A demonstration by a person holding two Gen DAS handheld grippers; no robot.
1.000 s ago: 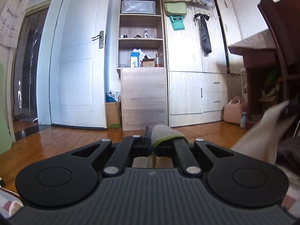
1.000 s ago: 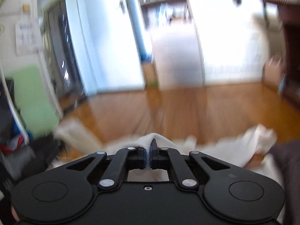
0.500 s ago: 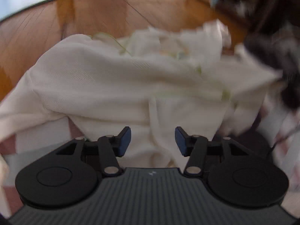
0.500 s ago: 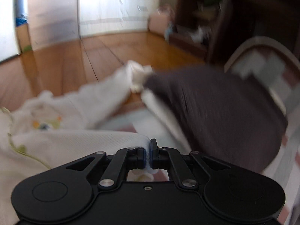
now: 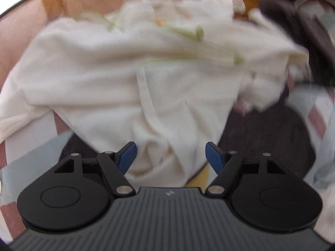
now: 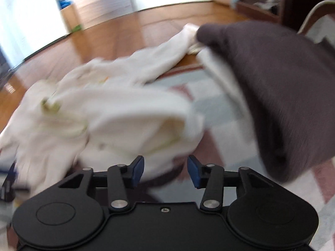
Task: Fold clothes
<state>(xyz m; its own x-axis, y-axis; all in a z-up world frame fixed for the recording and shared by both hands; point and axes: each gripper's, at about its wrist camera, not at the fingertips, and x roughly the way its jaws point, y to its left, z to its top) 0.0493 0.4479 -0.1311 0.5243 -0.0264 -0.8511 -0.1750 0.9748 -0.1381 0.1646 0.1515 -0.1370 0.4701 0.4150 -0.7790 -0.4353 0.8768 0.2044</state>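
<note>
Both grippers spread, left gripper [image 5: 171, 156], right gripper [image 6: 165, 169], cream garment [image 5: 150, 87] just ahead

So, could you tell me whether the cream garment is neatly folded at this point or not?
Not neatly folded. The cream garment lies rumpled and bunched on the checked cover, one part trailing toward the dark garment.

A crumpled garment [image 5: 129, 79] lies on a blanket [image 6: 219, 113] directly ahead of the left gripper [image 5: 170, 156]; a second garment [image 6: 272, 83] lies to its right, ahead and right of the right gripper [image 6: 165, 170]; the floor [image 6: 125, 33] stretches behind both.
</note>
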